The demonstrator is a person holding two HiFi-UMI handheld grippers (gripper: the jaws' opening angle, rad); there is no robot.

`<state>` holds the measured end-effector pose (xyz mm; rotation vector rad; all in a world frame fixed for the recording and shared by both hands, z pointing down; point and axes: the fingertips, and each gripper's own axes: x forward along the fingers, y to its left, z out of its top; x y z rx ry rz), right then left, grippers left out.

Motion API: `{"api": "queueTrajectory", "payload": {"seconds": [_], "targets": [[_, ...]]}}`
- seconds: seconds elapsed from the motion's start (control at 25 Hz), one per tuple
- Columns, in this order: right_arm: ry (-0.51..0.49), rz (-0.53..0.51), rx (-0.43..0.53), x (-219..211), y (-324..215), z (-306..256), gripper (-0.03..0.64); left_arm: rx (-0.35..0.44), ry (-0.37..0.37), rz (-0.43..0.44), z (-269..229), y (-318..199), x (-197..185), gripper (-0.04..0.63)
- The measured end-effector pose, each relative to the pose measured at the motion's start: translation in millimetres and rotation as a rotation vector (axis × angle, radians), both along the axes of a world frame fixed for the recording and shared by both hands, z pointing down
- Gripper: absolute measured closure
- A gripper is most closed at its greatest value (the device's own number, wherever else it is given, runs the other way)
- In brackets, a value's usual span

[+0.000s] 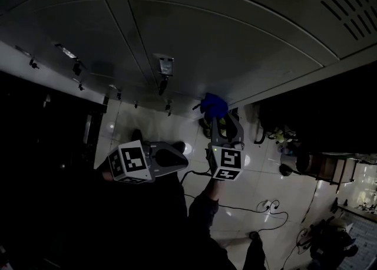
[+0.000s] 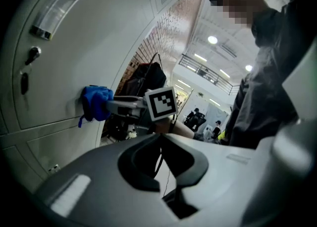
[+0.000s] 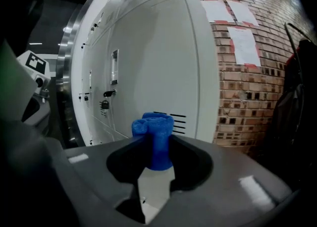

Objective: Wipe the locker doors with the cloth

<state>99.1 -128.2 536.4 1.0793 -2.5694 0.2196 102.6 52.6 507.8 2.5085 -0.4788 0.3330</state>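
Observation:
A bunched blue cloth sticks out between the jaws of my right gripper, which is shut on it. In the left gripper view the cloth presses against a pale locker door, low on the panel. From the head view the cloth sits at the lower edge of the locker doors, ahead of my right gripper. My left gripper hangs back to the left, away from the lockers. Its jaws are together with nothing between them.
A key and padlock hang on the locker door to the left of the cloth. A brick wall with papers stands right of the lockers. Cables lie on the tiled floor. Dark bags hang beyond the lockers.

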Motion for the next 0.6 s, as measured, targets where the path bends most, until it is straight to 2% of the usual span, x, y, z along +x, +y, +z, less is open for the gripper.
{"api": "queueTrajectory", "payload": {"seconds": [0.36, 0.6], "targets": [[0.019, -0.115, -0.004, -102, 39, 13, 0.505, 0.004, -0.02, 0.004, 1, 25, -77, 0.595], [0.02, -0.117, -0.002, -155, 48, 25, 0.505, 0.002, -0.057, -0.007, 9, 42, -133, 0.595]]}}
